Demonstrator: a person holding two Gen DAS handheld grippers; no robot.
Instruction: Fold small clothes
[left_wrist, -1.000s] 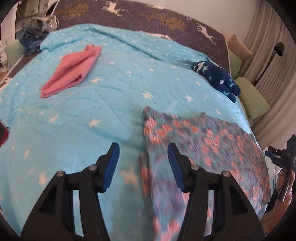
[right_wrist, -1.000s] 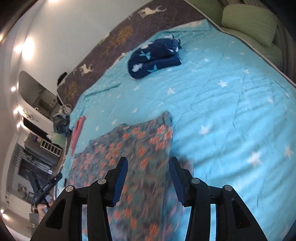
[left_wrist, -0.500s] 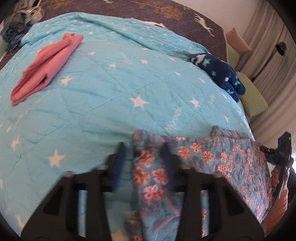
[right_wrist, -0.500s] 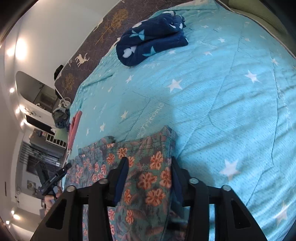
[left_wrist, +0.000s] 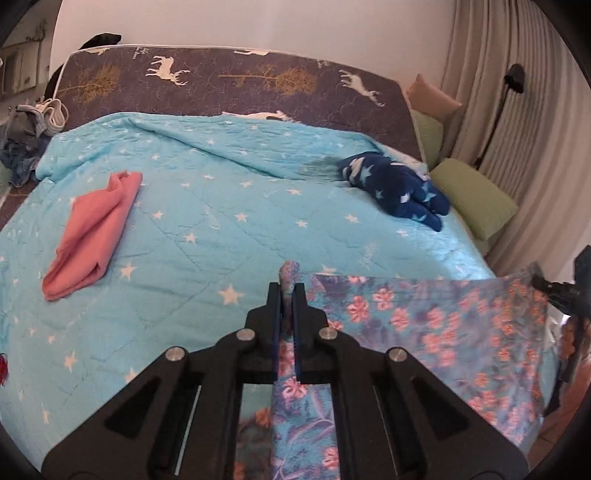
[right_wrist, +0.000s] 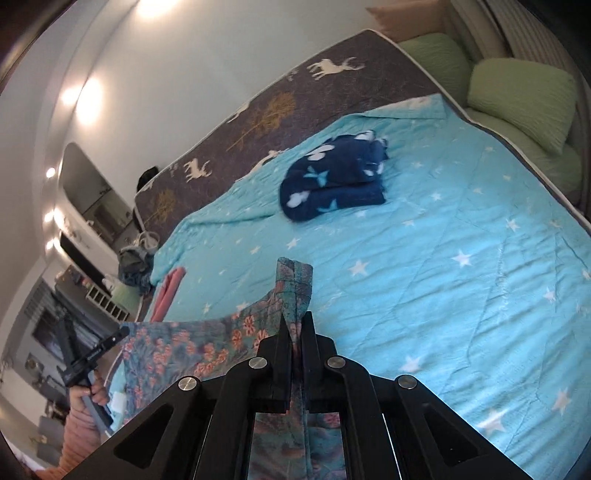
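Two grippers were each clamped on the floral garment (left_wrist: 424, 325). L gripper (left_wrist: 287, 295) had its jaws pinched narrow on one corner, a nub of cloth sticking up past the tips. R gripper (right_wrist: 295, 325) was likewise closed on the opposite corner, with a folded flap standing above the tips. Garment's top edge ran taut between the two, lifted off the turquoise star-print quilt (left_wrist: 221, 221) near the bed's front edge; remainder hung down (lower hem out of view, so contact w/ bed not determinable). In the L wrist view the R gripper showed at far right, at the cloth's corner; in the R wrist view the L gripper (right_wrist: 118, 335) showed at lower left, held in a hand (right_wrist: 85, 397).

Other items on quilt: pink folded cloth (left_wrist: 92, 232) at left, navy star-print fleece bundle (left_wrist: 395, 188) near the deer-print headboard (left_wrist: 236, 81), well apart from each other. Green pillows (right_wrist: 521, 99) lay beside the bed's right side. Curtain (left_wrist: 517, 110) behind.
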